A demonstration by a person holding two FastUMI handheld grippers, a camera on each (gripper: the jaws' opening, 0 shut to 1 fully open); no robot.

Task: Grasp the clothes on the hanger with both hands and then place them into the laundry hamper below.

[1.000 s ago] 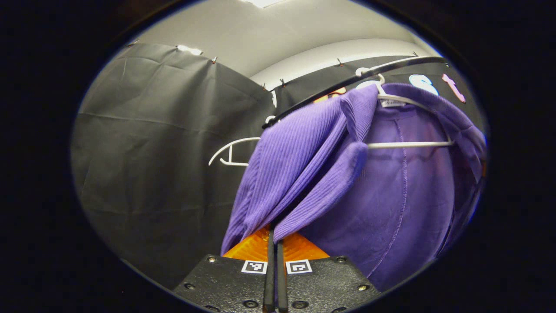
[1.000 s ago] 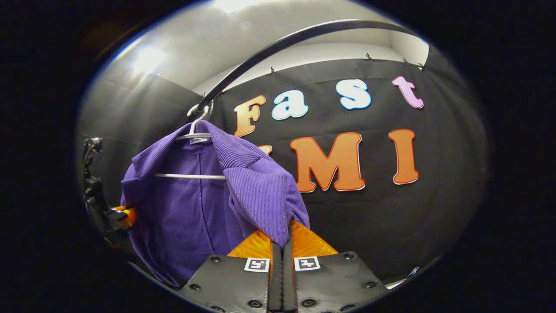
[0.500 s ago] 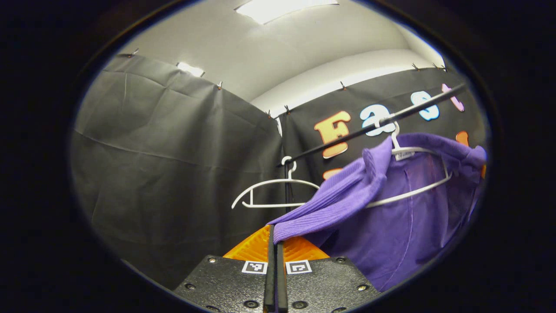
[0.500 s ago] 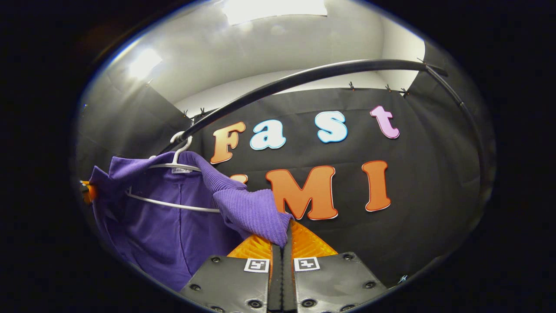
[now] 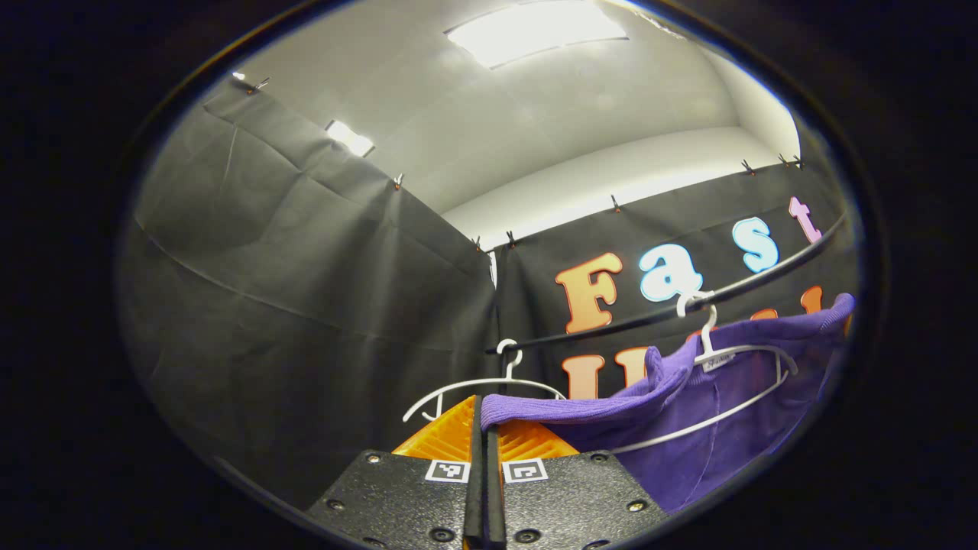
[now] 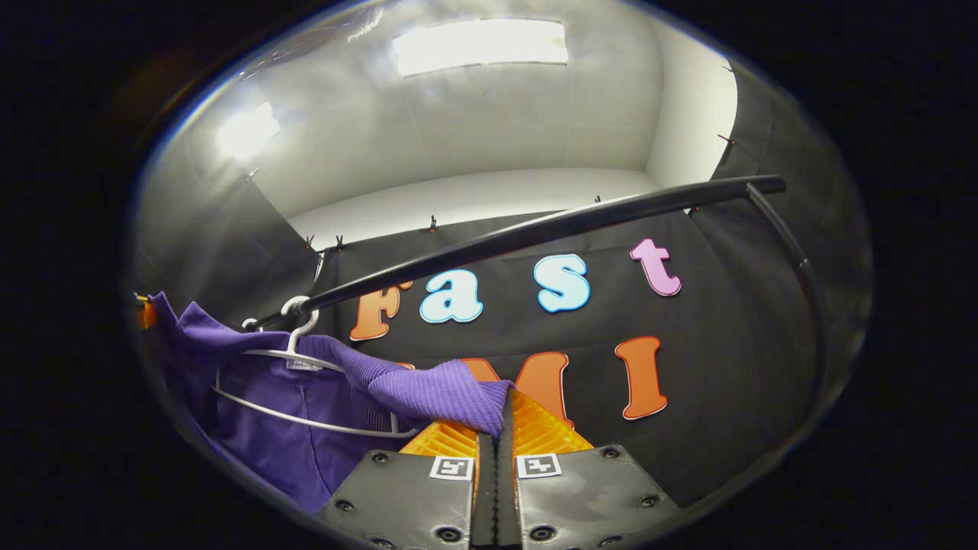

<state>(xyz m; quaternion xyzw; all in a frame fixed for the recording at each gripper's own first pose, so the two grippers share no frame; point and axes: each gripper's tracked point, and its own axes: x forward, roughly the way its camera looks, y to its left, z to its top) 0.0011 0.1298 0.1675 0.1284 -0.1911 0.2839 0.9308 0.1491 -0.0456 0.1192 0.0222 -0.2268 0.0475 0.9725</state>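
In the left gripper view my left gripper (image 5: pixel 482 428) sits at six o'clock, its two fingers pressed together with a ribbed edge of the purple garment (image 5: pixel 688 428) pinched between them. The knit runs from the fingertips toward three o'clock as a taut, ribbed band, then opens into a smoother purple panel with a vertical seam. It hangs on a white hanger (image 5: pixel 733 382) whose hook sits on the black rail (image 5: pixel 688 305). A small white neck label (image 5: pixel 717 363) shows under the hook; its print is too small to read. Each of my fingers carries a little square black-and-white marker (image 5: pixel 448 470).

In the right gripper view my right gripper (image 6: pixel 500 428) also sits at six o'clock, fingers closed on another ribbed fold of the same garment (image 6: pixel 428 389). From there the cloth stretches toward nine o'clock, up over the hanger's (image 6: pixel 298 382) shoulder.

Further off, the left gripper view has a second, bare white hanger (image 5: pixel 481 386) at about six o'clock, just beyond my fingertips. The right gripper view has the rail (image 6: pixel 535 233) running across to its bent end at two o'clock. Bright ceiling lights (image 6: pixel 480 44) sit at twelve o'clock.
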